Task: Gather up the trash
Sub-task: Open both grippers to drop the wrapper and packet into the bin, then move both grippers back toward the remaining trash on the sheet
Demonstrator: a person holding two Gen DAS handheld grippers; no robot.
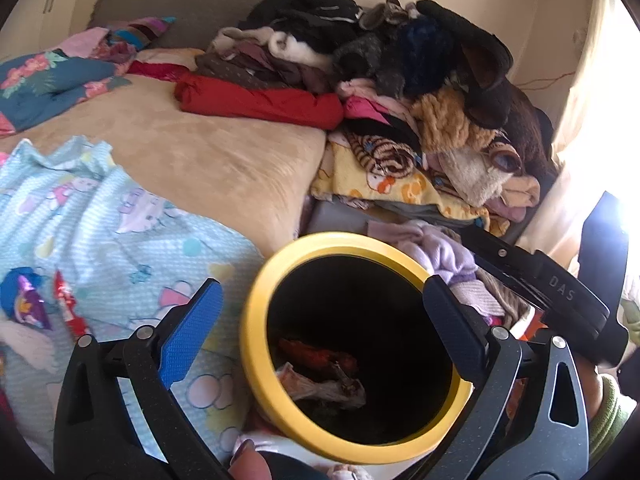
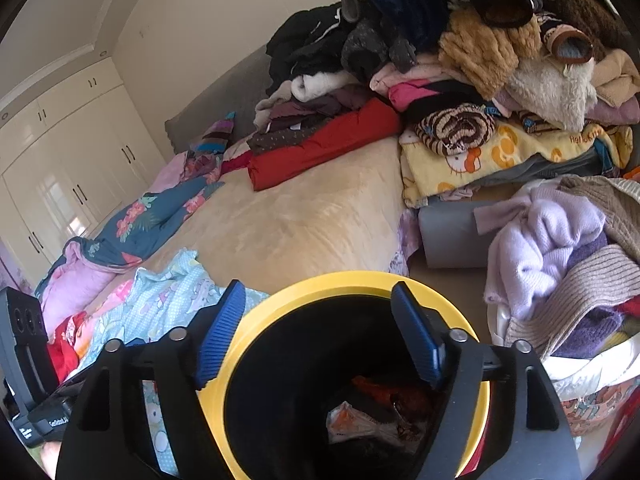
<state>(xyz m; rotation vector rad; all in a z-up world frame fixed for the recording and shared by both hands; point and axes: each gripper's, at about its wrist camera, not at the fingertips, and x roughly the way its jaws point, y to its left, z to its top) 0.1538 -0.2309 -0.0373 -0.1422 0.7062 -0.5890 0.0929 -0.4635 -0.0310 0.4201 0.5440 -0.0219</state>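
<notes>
A black bin with a yellow rim (image 1: 256,312) stands beside the bed; it also shows in the right wrist view (image 2: 344,280). Inside lie a red wrapper (image 1: 320,354) and a crumpled white wrapper (image 1: 320,388), also seen from the right wrist as a red wrapper (image 2: 384,390) and a white wrapper (image 2: 360,420). My left gripper (image 1: 324,332) is open and empty above the bin mouth. My right gripper (image 2: 320,340) is open and empty over the bin. On the light blue blanket lie a blue-purple wrapper (image 1: 28,296) and a red wrapper (image 1: 68,308).
The bed has a beige cover (image 1: 180,148), a light blue cartoon blanket (image 1: 120,232) and a tall pile of clothes (image 1: 400,80) at the back right. A basket of knitwear (image 2: 568,264) stands right of the bin. White wardrobes (image 2: 60,152) line the far left wall.
</notes>
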